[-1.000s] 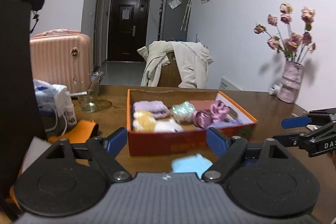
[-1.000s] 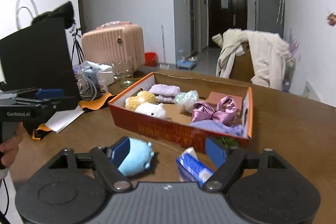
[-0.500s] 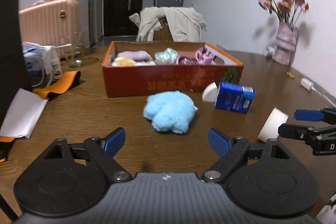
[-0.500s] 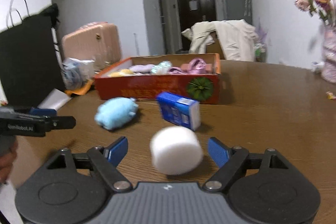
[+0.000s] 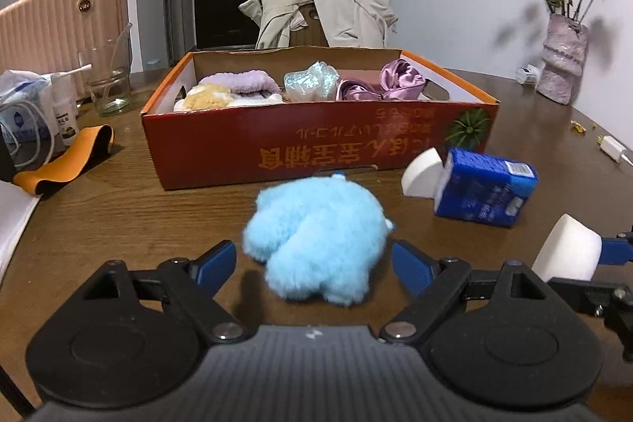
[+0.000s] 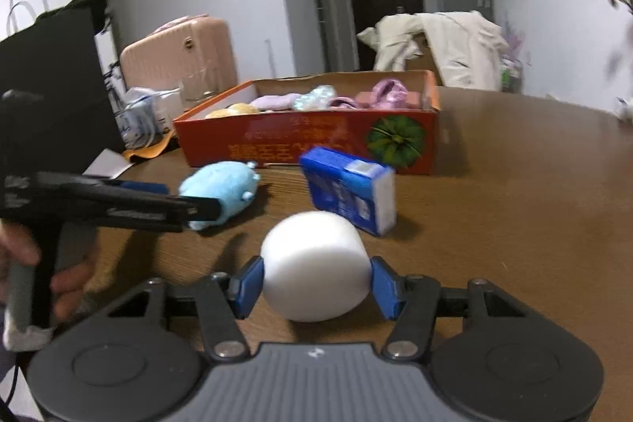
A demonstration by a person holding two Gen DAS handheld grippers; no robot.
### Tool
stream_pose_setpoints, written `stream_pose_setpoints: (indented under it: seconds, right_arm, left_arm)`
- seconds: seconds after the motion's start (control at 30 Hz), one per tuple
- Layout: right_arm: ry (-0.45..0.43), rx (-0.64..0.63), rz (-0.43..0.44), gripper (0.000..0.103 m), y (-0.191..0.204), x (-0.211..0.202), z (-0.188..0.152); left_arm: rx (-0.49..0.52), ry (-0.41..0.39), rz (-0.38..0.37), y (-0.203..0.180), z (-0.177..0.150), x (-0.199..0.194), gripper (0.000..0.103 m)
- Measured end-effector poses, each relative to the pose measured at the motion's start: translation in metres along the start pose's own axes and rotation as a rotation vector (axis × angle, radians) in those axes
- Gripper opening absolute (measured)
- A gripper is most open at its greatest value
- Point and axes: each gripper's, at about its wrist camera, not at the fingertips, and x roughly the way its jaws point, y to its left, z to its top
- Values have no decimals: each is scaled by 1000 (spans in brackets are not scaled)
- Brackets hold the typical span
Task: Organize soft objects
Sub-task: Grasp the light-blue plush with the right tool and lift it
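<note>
A fluffy light-blue plush [image 5: 316, 236] lies on the wooden table between the open fingers of my left gripper [image 5: 314, 263], which do not touch it; it also shows in the right wrist view [image 6: 221, 190]. My right gripper [image 6: 316, 283] is shut on a white foam cylinder [image 6: 316, 267], also seen at the right of the left wrist view [image 5: 567, 254]. A red cardboard box [image 5: 316, 141] behind holds several soft items: purple towel [image 5: 241, 82], yellow plush, shiny pouch, pink satin bow [image 5: 395, 82]. A blue tissue pack [image 5: 484, 186] and a second white foam piece [image 5: 421, 173] lie before the box.
A glass jar [image 5: 108, 82], bottle, bags and an orange strap [image 5: 67, 161] stand at the left. A vase of dried roses [image 5: 561, 62] is at the far right. A charger [image 5: 611, 149] lies near the right edge. A chair with a coat stands behind the table.
Both grippers dropped low and moved forward. The left one now straddles the blue plush. The right one closed its fingers on the white foam cylinder.
</note>
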Motion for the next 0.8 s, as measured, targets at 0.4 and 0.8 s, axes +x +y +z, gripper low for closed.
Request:
stream_pose_setpoints:
  seconds: [0.4, 0.8]
  right_arm:
    - [-107, 49, -7, 74, 11, -7, 17]
    - [15, 63, 220, 62, 67, 4, -7]
  left_arm:
    - [-28, 41, -79, 7, -26, -41, 66]
    - [-2, 17, -224, 14, -71, -100, 87]
